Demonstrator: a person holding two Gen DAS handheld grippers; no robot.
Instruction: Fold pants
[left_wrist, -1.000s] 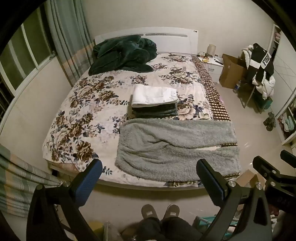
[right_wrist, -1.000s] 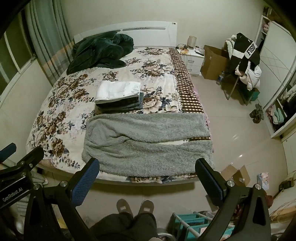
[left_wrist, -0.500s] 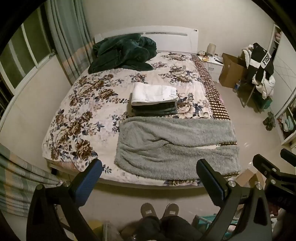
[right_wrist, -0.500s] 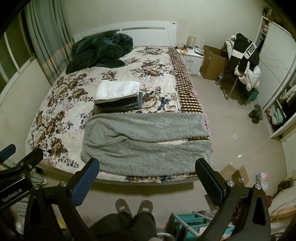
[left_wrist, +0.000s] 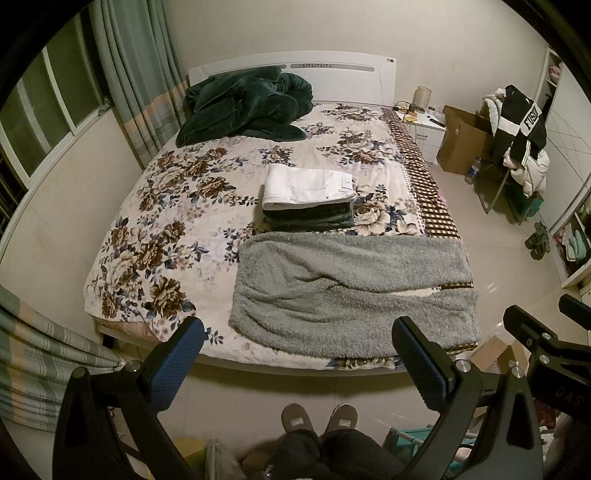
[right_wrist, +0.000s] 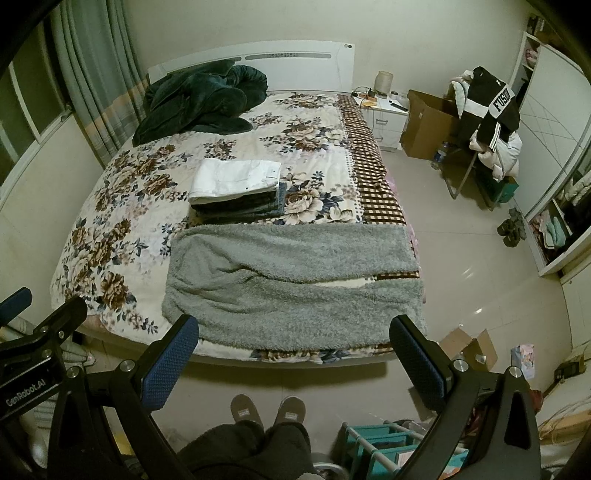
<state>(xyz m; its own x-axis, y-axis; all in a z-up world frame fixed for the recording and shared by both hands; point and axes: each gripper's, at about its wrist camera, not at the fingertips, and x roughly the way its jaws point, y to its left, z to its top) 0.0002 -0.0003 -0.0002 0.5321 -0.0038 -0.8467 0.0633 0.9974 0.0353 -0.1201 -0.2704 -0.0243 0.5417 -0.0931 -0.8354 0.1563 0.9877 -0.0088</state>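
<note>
Grey fleece pants (left_wrist: 351, 288) lie spread flat across the near end of the bed, legs pointing right; they also show in the right wrist view (right_wrist: 291, 288). Behind them sits a stack of folded pants (left_wrist: 308, 197) with a white pair on top, also in the right wrist view (right_wrist: 236, 192). My left gripper (left_wrist: 297, 354) is open and empty, held above the floor in front of the bed. My right gripper (right_wrist: 293, 352) is open and empty at the same height, to the right of the left one.
The bed (left_wrist: 166, 206) has a floral cover and a dark green blanket (left_wrist: 243, 107) at the headboard. A chair piled with clothes (right_wrist: 487, 122), a cardboard box (right_wrist: 424, 125) and a nightstand (right_wrist: 384, 114) stand at the right. My slippered feet (right_wrist: 267, 408) stand before the bed.
Both grippers have shifted very slightly; the view of the bed has drifted a little. Nothing on the bed has moved.
</note>
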